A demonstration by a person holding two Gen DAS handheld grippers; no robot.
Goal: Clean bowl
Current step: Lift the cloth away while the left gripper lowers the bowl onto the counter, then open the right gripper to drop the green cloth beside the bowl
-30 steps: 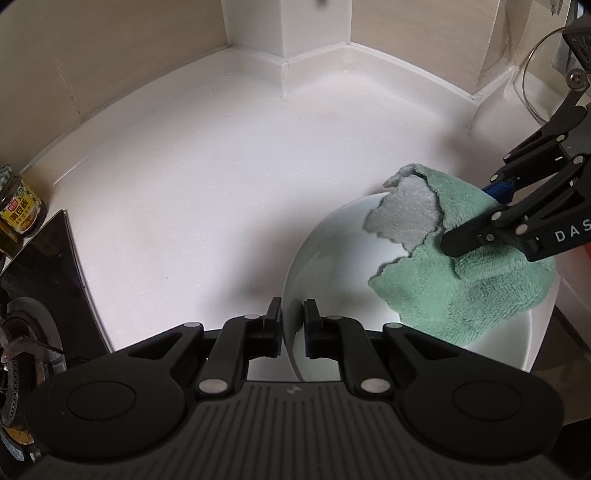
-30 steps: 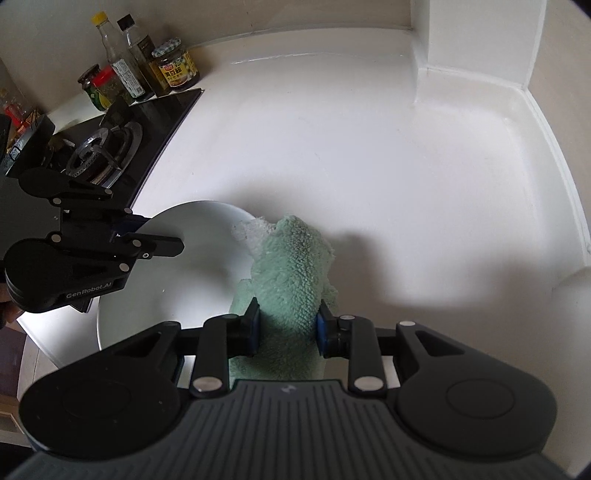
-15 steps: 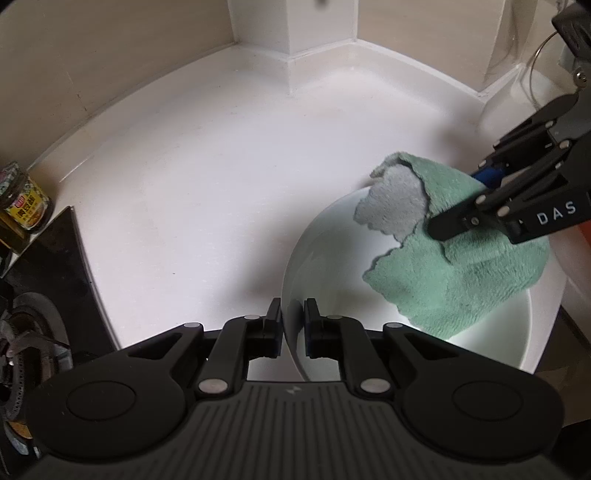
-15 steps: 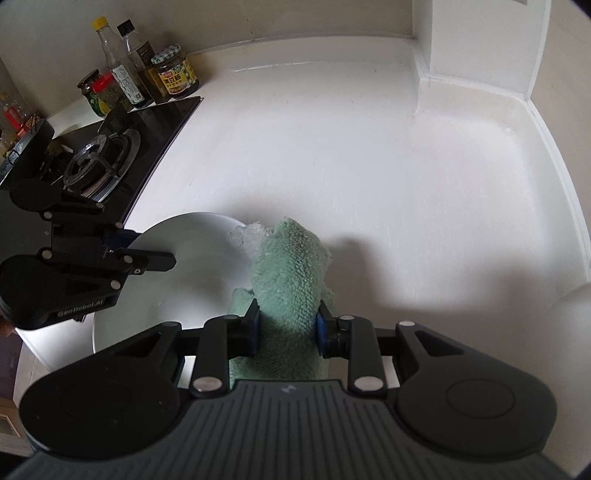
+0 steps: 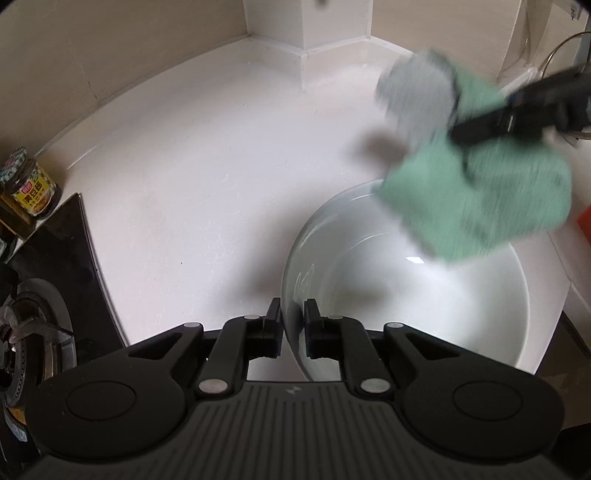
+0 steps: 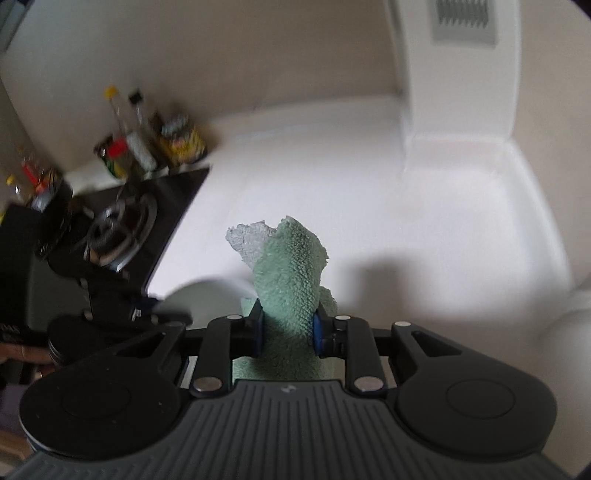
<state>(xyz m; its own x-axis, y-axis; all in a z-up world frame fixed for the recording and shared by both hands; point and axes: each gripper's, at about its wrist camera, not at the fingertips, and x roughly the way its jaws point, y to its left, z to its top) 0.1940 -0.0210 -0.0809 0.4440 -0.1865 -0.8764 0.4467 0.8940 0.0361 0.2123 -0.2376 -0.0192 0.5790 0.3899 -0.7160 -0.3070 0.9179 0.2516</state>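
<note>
A white bowl (image 5: 424, 295) sits at the front edge of the white counter. My left gripper (image 5: 293, 325) is shut on its near rim. My right gripper (image 6: 288, 328) is shut on a green cloth (image 6: 290, 273) with a grey underside. In the left wrist view the cloth (image 5: 476, 199) hangs blurred above the bowl's far rim, clear of the inside, with the right gripper (image 5: 517, 114) behind it. In the right wrist view only a blurred sliver of the bowl (image 6: 207, 291) shows at lower left.
A black gas stove (image 5: 33, 332) lies left of the bowl, with a sauce jar (image 5: 27, 188) behind it. Several bottles and jars (image 6: 147, 147) stand by the wall. White counter (image 5: 192, 166) runs back to a corner pillar (image 5: 306, 33). A wire rack (image 5: 561, 48) is at far right.
My right gripper has lifted the cloth up out of the bowl and back toward the far right. The left gripper still holds the bowl rim in the same spot.
</note>
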